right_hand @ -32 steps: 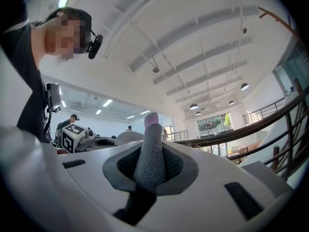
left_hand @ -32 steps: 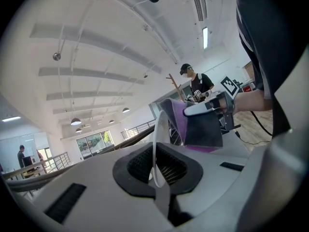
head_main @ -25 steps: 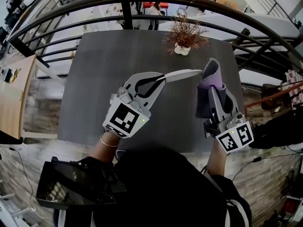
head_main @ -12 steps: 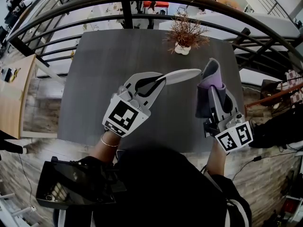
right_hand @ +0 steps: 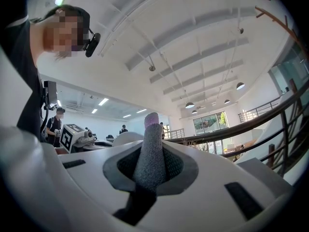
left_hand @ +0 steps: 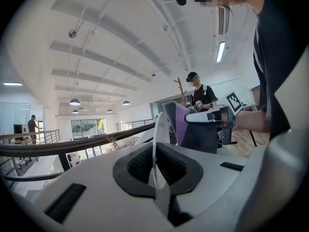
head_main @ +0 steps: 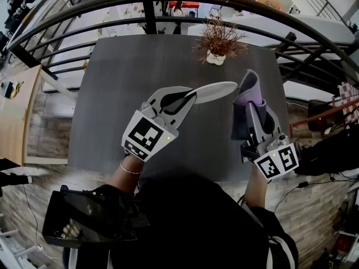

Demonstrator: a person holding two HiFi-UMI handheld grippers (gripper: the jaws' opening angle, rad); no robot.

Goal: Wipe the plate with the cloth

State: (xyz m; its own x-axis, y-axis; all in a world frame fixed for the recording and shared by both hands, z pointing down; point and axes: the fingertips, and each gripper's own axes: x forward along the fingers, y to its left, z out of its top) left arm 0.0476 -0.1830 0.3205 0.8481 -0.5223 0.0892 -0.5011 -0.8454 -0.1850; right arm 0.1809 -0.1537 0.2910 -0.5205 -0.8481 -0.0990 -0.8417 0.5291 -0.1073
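My left gripper (head_main: pixel 187 96) is shut on the rim of a white plate (head_main: pixel 216 91) and holds it nearly edge-on above the dark grey table (head_main: pixel 123 83). In the left gripper view the plate (left_hand: pixel 155 144) shows as a thin white arc between the pads. My right gripper (head_main: pixel 251 115) is shut on a folded grey and purple cloth (head_main: pixel 247 96), which stands upright just right of the plate's far edge. Whether cloth and plate touch I cannot tell. The cloth (right_hand: pixel 150 149) rises as a grey roll with a purple tip between the right jaws.
A small pot with a dried plant (head_main: pixel 218 41) stands at the table's far edge. A black curved railing (head_main: pixel 151 15) runs behind the table. A dark bag (head_main: pixel 331 150) lies at the right, and a black case (head_main: pixel 90 217) sits at the lower left.
The left gripper has rolled slightly with the plate in it. The right gripper and the cloth have stayed where they were.
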